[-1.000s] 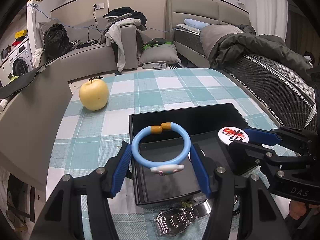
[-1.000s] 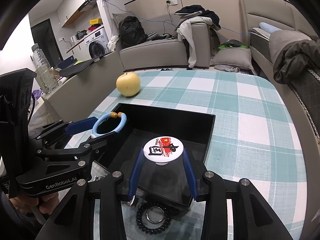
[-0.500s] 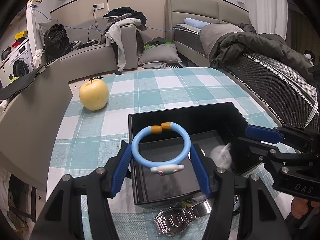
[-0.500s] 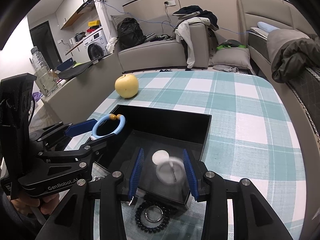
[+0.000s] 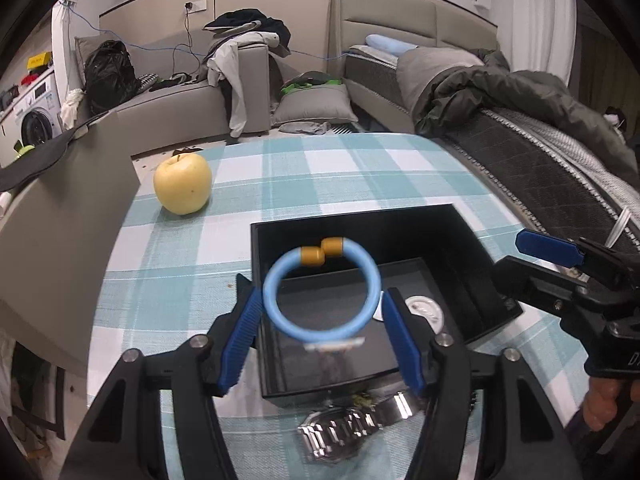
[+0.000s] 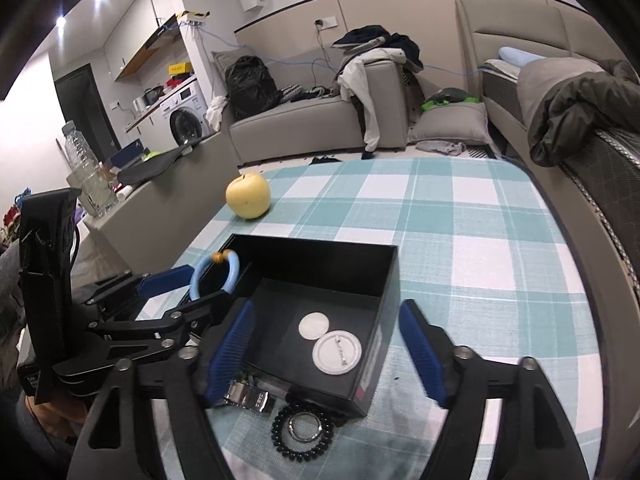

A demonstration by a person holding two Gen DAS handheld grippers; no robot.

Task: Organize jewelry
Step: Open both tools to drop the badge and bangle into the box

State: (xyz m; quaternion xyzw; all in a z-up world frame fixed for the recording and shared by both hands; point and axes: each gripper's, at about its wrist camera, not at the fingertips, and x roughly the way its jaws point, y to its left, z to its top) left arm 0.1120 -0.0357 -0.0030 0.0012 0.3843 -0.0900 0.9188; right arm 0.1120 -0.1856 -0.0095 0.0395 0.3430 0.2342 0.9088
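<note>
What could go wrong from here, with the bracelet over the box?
1. The blue bracelet sits between the left tongs, seemingly gripped only at its sides above the black box; it may bounce or roll when released.
2. It could land on the badge lying pin side up on the box floor.
3. The right tongs hang open near the box wall and could nudge it onto the watch and bead bracelet.

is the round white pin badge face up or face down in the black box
Face down. The round white pin badge lies on the floor of the black box with its plain white back and metal pin showing upward; no printed design is visible.
</note>
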